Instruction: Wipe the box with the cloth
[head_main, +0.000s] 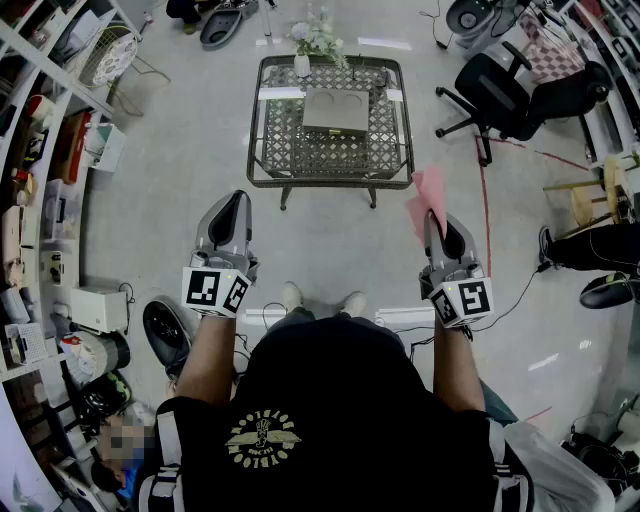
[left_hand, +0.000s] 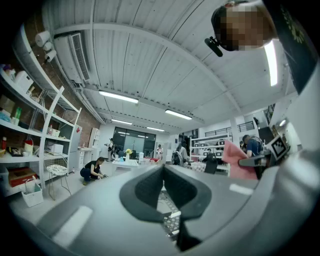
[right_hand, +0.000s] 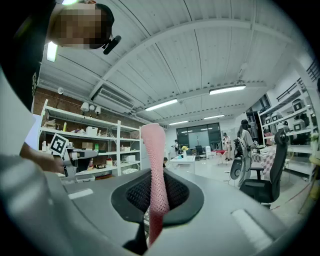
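Observation:
A grey box (head_main: 336, 110) with two round recesses lies on the wire-mesh table (head_main: 272, 150) ahead of me. My right gripper (head_main: 436, 222) is shut on a pink cloth (head_main: 427, 198), which stands up between its jaws as a narrow pink strip (right_hand: 154, 170) in the right gripper view. My left gripper (head_main: 237, 200) is held level with it at the left, its jaws shut with nothing between them (left_hand: 163, 186). Both grippers hang over the floor, short of the table. The pink cloth (left_hand: 235, 161) also shows at the right of the left gripper view.
A small vase of flowers (head_main: 304, 52) stands at the table's far edge. A black office chair (head_main: 520, 90) is to the right of the table, shelving (head_main: 40, 170) runs along the left, and a stool (head_main: 590, 200) stands at far right. My feet (head_main: 320, 300) are near the grippers.

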